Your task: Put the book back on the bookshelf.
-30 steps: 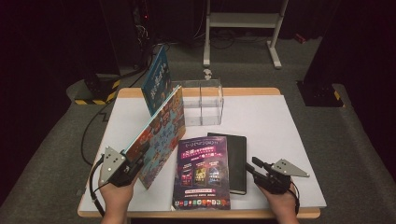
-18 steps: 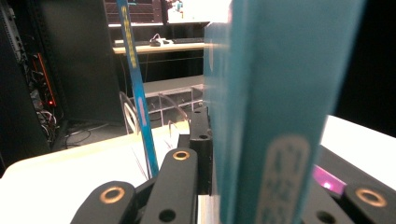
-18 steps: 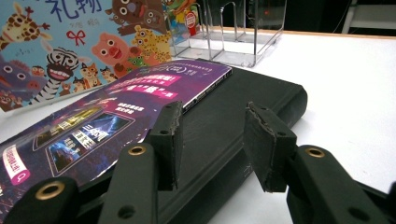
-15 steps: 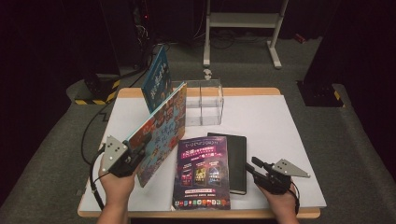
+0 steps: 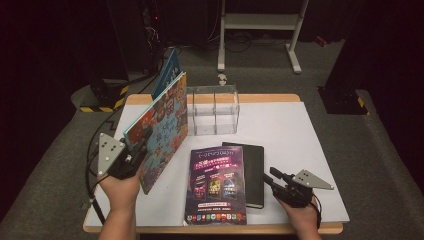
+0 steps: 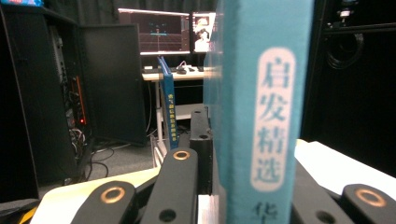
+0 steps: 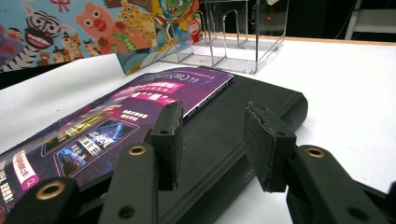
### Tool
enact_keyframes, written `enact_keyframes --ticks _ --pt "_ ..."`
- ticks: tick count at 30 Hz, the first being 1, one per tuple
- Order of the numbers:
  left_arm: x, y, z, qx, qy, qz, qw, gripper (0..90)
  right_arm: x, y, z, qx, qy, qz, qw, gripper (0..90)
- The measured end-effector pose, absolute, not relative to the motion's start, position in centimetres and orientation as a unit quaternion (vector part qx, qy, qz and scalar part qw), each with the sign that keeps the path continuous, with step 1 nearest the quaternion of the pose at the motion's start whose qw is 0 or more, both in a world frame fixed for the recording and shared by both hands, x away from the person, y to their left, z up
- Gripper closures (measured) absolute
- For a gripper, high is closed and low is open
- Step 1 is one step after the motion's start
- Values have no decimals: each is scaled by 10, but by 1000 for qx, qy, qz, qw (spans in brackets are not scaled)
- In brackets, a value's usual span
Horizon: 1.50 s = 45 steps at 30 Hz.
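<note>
1. We read four white Chinese characters, 启发精选, running down a pale oval on the teal spine of the picture book [image 6: 261, 107], close up in the left gripper view; a fifth character below is cut off.
2. We spot yellow lettering down the spine of the blue book [image 6: 169, 109] standing farther back there, too small to read.
3. We see pink and white headline print on the purple booklet [image 7: 116, 121] lying on the table, blurred beyond reading in the right gripper view.
4. From the high view the same booklet [image 5: 216, 185] shows rows of text and small icons, none legible.
</note>
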State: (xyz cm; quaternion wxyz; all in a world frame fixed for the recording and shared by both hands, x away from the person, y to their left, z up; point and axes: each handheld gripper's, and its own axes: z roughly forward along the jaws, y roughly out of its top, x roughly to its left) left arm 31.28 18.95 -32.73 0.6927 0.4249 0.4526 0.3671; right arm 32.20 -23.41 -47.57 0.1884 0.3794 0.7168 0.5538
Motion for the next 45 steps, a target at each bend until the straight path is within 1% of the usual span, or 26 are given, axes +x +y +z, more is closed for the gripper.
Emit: enact_keyframes --ticks 13,18,27,37,45 --pt "368 159 -330 408 467 401 675 812 322 -238 -475 380 713 560 184 585" --pt "388 151 -335 401 472 415 666 812 321 -238 -475 378 714 560 183 585" --pt "419 141 -346 396 479 424 659 811 320 -237 -475 374 716 561 180 585" --pt "436 135 -356 385 479 434 659 811 319 -235 -475 371 719 561 175 585" --pt "433 139 -366 379 484 432 661 808 317 -234 -475 369 720 561 173 585"
